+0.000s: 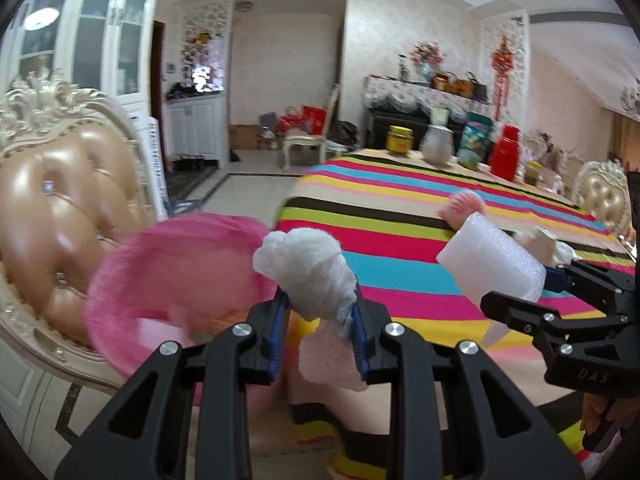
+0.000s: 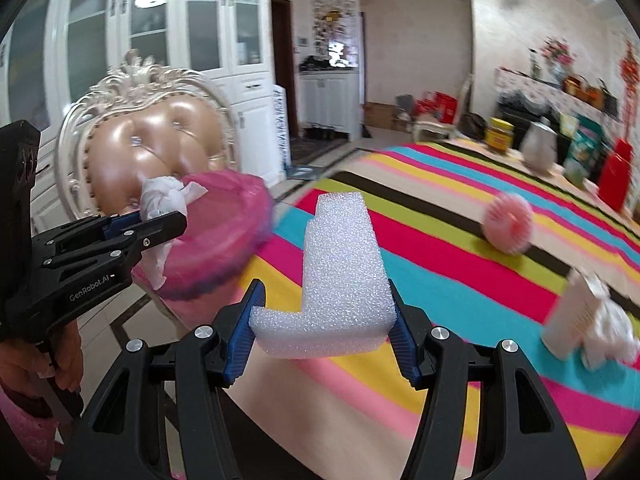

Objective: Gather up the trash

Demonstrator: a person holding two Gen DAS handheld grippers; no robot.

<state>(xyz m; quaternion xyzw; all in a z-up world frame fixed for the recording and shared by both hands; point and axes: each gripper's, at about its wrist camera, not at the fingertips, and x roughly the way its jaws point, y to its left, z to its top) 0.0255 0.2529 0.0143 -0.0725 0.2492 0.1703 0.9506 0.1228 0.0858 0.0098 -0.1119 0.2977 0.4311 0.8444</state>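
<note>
Left hand-held gripper (image 1: 320,312) pinches crumpled tissue wad (image 1: 308,268); right hand-held gripper (image 2: 324,316) clamps L-shaped foam blk (image 2: 340,272).

Striped tablecloth (image 2: 440,240) under scattered clutter

A pink round frilly thing (image 2: 507,224), crumpled tissue (image 2: 608,328), yellow-lidded jar (image 2: 499,132) and red container (image 2: 616,176) sit on it.

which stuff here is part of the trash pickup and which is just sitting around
Part of the job:
- crumpled tissue, held in the left gripper
- white foam block, held in the right gripper
- pink bin
- tissue wad on the striped table

Just lying about:
- yellow jar
- red flask
- grey jug
- cream chair
</note>
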